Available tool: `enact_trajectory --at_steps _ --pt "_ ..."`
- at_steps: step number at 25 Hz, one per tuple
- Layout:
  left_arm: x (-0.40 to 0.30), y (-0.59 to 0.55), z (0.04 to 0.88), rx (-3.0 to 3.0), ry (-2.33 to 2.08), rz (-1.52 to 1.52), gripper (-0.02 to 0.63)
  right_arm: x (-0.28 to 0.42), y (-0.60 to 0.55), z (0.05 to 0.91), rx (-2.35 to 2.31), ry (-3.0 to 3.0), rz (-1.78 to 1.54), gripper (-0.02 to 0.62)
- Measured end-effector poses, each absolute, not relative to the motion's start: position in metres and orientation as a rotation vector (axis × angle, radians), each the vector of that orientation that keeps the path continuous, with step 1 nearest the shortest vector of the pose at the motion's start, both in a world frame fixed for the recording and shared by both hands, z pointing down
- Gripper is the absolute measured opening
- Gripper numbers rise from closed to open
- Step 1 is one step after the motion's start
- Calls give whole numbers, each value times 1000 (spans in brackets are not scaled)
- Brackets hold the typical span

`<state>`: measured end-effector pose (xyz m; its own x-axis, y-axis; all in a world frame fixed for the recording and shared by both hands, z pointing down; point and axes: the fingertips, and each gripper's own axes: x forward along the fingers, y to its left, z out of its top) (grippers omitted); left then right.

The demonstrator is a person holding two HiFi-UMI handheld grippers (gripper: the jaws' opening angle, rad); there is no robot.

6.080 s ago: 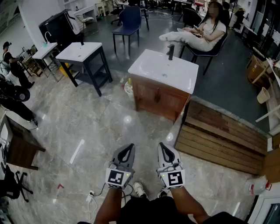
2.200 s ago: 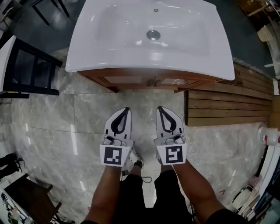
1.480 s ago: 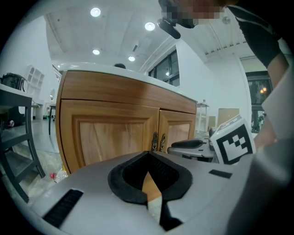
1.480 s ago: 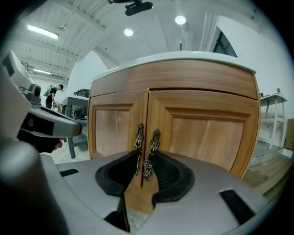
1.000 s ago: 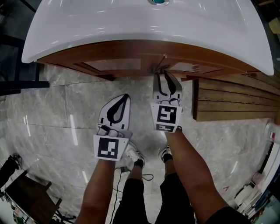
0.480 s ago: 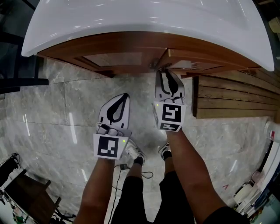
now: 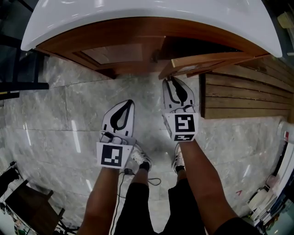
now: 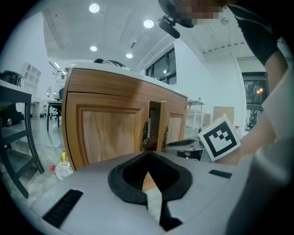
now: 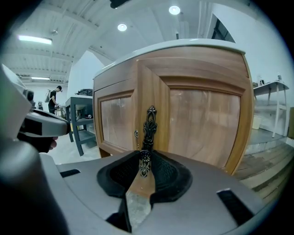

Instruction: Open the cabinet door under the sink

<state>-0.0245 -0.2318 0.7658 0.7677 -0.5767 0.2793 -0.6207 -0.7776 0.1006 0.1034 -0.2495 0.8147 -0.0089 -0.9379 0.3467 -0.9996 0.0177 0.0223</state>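
A wooden cabinet [image 7: 119, 39] stands under the white sink top [image 7: 138, 11]. Its right door [image 7: 206, 62] stands ajar, swung out toward me, with a dark gap behind it. In the right gripper view, my right gripper [image 9: 144, 161] is shut on the lower end of that door's ornate dark metal handle [image 9: 148, 126]. In the head view the right gripper [image 7: 168, 81] sits at the door's free edge. The left door [image 8: 110, 133] stays closed. My left gripper [image 7: 130, 101] hangs shut and empty over the floor, short of the cabinet. Seen in its own view, the left gripper [image 8: 148, 154] points at the gap between the doors.
A slatted wooden platform [image 7: 239, 96] lies on the floor right of the cabinet. A dark table frame [image 7: 18, 85] stands to the left. A plastic bottle [image 8: 59, 167] lies by the cabinet's left foot. My shoes [image 7: 140, 160] and a cable are on the marble floor.
The right door has swung out from the cabinet as my right gripper drew back toward me with the handle. My left gripper drifted slightly back.
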Motion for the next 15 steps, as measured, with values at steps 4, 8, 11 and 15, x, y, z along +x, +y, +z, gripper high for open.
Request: enact_trajectory --at_steps 4,8,11,15 --pt "-20 -217 768 2776 -970 361 21 103 -221 816 1943 -2094 351 94" --pt "-8 -198 765 2760 -997 343 21 104 -192 816 1828 -2181 321 94" --pt "5 -182 764 2753 -1002 337 21 107 -172 814 1765 -2225 312 94" --pt "21 -156 769 2723 -1008 348 21 114 -147 810 1720 -2300 268 94"
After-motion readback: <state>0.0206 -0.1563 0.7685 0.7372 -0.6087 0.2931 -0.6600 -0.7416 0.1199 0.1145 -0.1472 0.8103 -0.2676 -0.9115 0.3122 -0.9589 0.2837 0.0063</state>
